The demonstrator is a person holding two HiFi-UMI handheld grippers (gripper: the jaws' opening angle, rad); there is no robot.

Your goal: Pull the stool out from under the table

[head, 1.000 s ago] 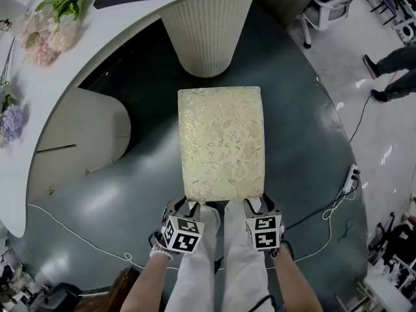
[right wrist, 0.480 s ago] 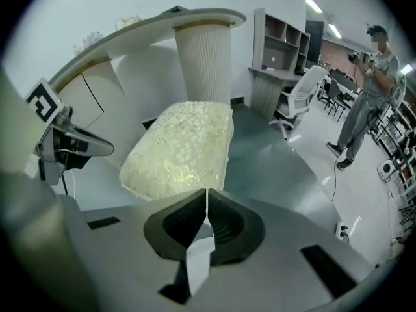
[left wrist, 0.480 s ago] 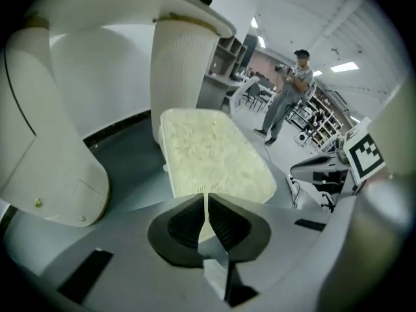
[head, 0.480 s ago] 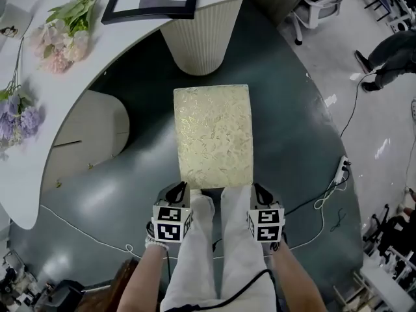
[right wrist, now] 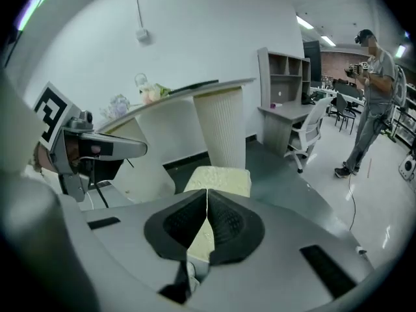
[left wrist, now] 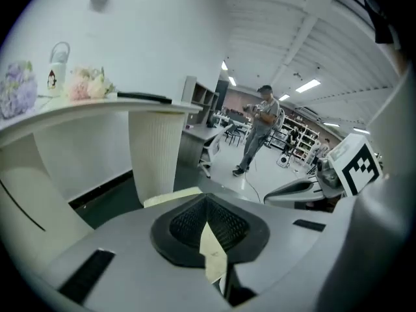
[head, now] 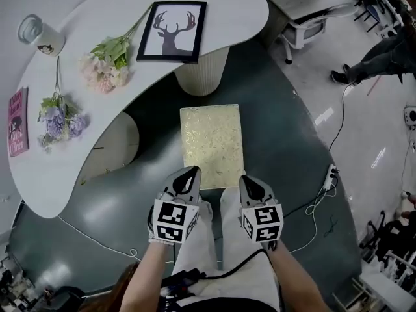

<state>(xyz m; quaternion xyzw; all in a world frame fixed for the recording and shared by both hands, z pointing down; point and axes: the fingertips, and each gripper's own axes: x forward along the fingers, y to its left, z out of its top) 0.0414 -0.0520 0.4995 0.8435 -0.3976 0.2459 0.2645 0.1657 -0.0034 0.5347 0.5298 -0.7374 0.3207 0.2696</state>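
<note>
The stool [head: 211, 145], a rectangular seat in cream-gold patterned cloth, stands on the dark floor in front of the table's ribbed pedestal [head: 201, 77], clear of the white tabletop [head: 130, 18]. My left gripper [head: 190, 173] hangs above the stool's near left corner; its jaws have just been closing with nothing between them and now stand shut. My right gripper [head: 247, 182] is shut and empty above the near right corner. In the left gripper view the stool [left wrist: 170, 198] shows past the gripper [left wrist: 207, 207]. In the right gripper view the stool [right wrist: 218, 177] lies beyond the gripper [right wrist: 207, 197].
On the table lie a framed deer picture [head: 172, 31], pink flowers [head: 104, 64], purple flowers [head: 58, 122], a cup [head: 42, 38] and a book [head: 17, 122]. A white side panel [head: 114, 145] stands left of the stool. A cable [head: 318, 200] and power strip [head: 330, 172] lie right. A person [head: 377, 57] stands far right.
Both grippers have come up off the stool's near edge and closed empty. The view has risen, so the stool looks smaller and more of the tabletop shows.
</note>
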